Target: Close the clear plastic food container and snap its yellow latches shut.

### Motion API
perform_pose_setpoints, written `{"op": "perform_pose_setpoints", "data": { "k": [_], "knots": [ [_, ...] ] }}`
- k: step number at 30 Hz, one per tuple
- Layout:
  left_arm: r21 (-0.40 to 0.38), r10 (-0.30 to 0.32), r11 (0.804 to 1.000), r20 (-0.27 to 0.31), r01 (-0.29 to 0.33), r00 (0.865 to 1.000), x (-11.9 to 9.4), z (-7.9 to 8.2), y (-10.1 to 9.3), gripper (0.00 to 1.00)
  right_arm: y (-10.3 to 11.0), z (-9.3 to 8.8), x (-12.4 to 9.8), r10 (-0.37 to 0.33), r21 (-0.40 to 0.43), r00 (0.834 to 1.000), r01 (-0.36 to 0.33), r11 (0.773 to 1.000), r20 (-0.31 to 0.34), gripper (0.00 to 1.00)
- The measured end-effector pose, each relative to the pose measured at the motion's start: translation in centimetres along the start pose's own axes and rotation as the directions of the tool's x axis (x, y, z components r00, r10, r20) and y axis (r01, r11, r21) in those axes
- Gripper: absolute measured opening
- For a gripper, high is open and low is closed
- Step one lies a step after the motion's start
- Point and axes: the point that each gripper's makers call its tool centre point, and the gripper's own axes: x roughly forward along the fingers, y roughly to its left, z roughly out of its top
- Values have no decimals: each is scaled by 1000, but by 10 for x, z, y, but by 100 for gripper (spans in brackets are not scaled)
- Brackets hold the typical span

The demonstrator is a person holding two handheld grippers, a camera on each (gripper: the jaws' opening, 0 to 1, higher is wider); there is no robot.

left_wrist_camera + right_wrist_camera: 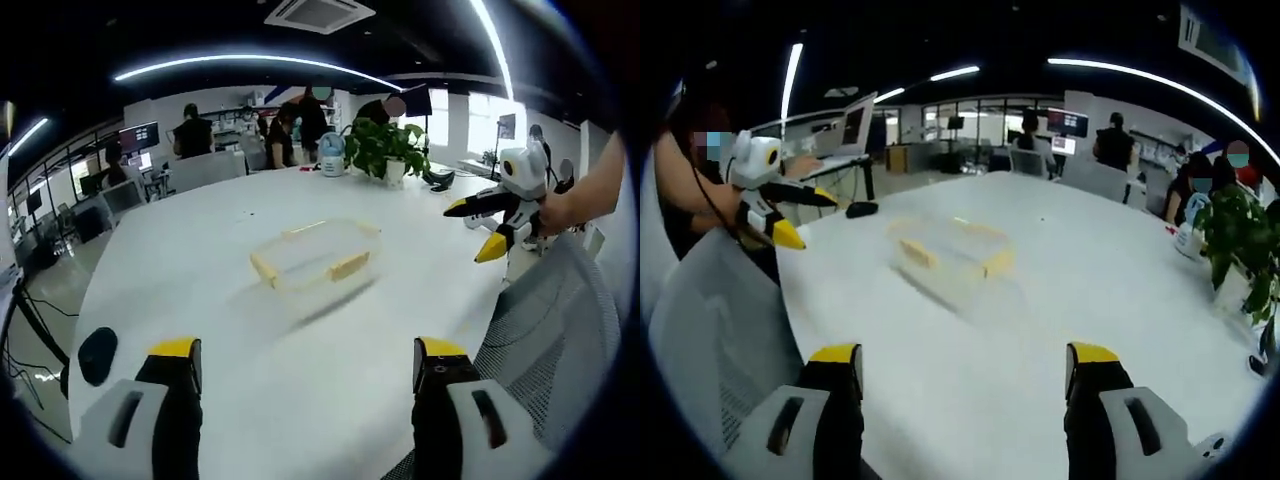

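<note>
The clear plastic food container [315, 256] with yellow latches [349, 266] sits at mid-frame on the white bench [200, 260], well apart from both tools. The left hand-held gripper [305, 362] is released, jaws wide, at the frame's bottom. The right hand-held gripper [965, 368] likewise gapes with nothing between its jaws. A potted plant [385, 150] stands in the upper right.

Container [315, 256] on table [200, 300], plant [385, 148] seemingly behind it.

A clear plastic container [315, 256] with yellow latches [349, 266] sits on a white table [200, 290]. The left gripper [305, 365] hovers near, jaws wide apart. The right gripper [478, 228], hand-held, is at the right.
</note>
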Motion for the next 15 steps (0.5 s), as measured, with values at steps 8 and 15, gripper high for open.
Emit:
{"op": "perform_pose_setpoints", "data": {
  "k": [8, 15],
  "knots": [
    [-11, -2, 1000, 4, 2, 1000, -5, -3, -2, 89, 1, -6, -5, -14, 10, 1000, 14, 1000, 1, 84],
    [-27, 0, 1000, 15, 1, 1000, -7, -3, -2, 88, 2, -5, -3, -17, 2, 1000, 17, 1000, 4, 84]
  ]
}}
